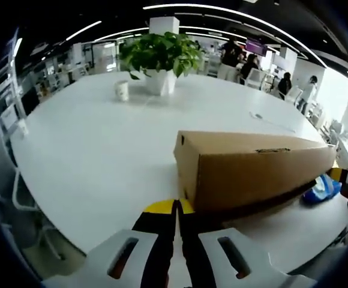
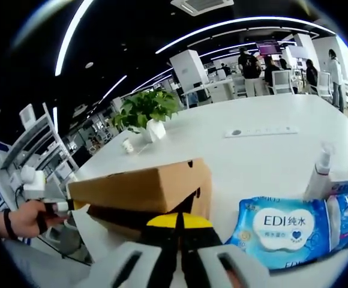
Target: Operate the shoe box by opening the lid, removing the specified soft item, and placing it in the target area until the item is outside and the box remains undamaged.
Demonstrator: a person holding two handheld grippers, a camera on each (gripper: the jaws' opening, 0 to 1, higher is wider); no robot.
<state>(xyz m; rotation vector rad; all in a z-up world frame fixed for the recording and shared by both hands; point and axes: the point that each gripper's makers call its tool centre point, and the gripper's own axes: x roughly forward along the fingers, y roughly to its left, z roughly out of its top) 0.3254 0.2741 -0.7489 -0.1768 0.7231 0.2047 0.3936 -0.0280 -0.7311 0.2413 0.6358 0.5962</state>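
Shoe box [image 1: 255, 171], a long plain brown cardboard carton with a small hole near one end, is seen lying on the white tabletop [image 1: 102, 150], its lid raised slightly so that a dark gap runs along the lower edge. In the left gripper view, the left gripper [image 1: 177, 207] is held clenched at the box's near corner, its black jaws with yellow tips pressed together; whether cardboard is caught between them cannot be told. In the right gripper view, the right gripper [image 2: 179, 221] is likewise drawn closed against the opposite end of the box, and what, if anything, is pinched there cannot be told. A blue-and-white soft pack of wet wipes [image 2: 282, 231] is laid just beside the box, with a white pump bottle [image 2: 319, 174] behind it. A potted green plant [image 1: 160, 60] in a white pot and a white cup [image 1: 122, 90] are set farther back on the smooth tabletop.
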